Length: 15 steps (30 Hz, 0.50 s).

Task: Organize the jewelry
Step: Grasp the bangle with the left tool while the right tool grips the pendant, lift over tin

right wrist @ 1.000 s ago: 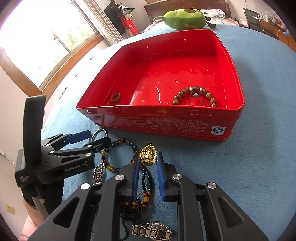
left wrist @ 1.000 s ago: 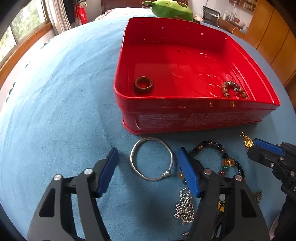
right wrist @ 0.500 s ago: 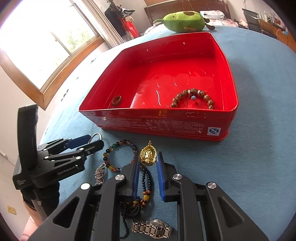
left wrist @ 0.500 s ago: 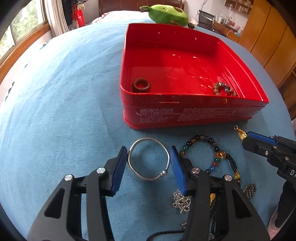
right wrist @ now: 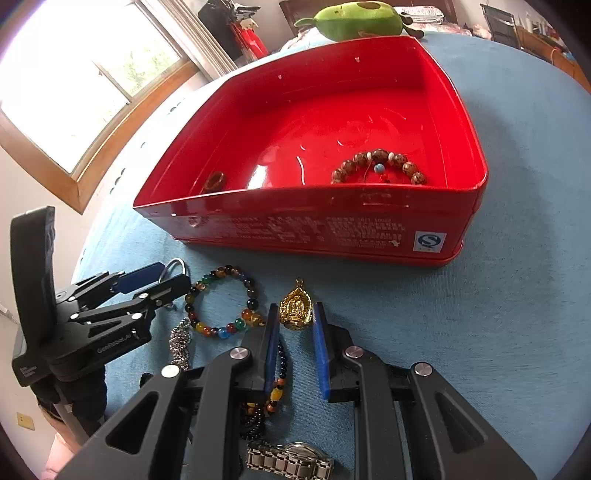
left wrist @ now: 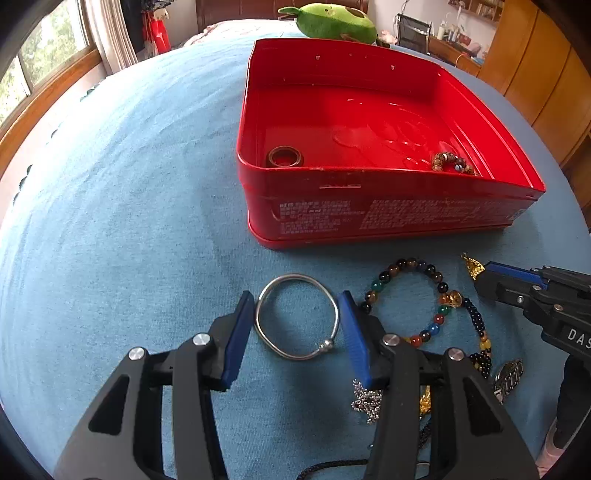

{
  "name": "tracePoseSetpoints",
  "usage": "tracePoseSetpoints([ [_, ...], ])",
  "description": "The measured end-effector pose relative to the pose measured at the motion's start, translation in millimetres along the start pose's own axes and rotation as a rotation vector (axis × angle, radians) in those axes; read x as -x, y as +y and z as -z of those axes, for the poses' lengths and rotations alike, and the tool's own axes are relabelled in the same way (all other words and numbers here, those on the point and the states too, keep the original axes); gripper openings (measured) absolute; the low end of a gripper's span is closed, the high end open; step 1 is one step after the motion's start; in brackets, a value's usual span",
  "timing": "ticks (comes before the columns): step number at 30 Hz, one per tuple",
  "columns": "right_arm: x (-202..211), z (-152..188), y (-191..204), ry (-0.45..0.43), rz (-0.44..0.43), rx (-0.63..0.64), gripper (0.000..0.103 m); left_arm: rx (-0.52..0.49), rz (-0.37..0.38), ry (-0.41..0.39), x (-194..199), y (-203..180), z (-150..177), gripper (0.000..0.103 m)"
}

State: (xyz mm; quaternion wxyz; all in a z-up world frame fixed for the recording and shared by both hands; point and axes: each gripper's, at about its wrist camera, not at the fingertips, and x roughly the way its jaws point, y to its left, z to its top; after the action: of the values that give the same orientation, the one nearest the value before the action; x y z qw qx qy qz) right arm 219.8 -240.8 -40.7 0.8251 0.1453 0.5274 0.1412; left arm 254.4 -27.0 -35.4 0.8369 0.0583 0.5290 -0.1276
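A green plush toy [left wrist: 328, 24] is seen lying beyond the far edge of the blue cloth [left wrist: 122, 192]. A wood-framed window [right wrist: 85, 92] is set in the wall to the left, with red items [left wrist: 159, 35] hung beside it. Wooden cabinets [left wrist: 543, 81] are ranged along the right.

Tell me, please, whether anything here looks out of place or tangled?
Yes: several pieces lie in a tangled heap on the blue cloth: a black bead strand, a silver chain and a metal watch overlap.

Silver bangle [left wrist: 296, 316] flat on cloth (near red tin [left wrist: 388, 206]), w/ beads.
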Motion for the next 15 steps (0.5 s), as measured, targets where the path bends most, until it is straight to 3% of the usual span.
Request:
tracePoseSetpoints([
  [3,6,1,2,-0.016,-0.007,0.006,0.018,0.006,0.009,-0.006,3,2,1,0.046],
  [15,61,-3,17,-0.153,-0.017,0.050,0.018,-0.009,0.040,-0.158,64,-6,-2,0.046],
])
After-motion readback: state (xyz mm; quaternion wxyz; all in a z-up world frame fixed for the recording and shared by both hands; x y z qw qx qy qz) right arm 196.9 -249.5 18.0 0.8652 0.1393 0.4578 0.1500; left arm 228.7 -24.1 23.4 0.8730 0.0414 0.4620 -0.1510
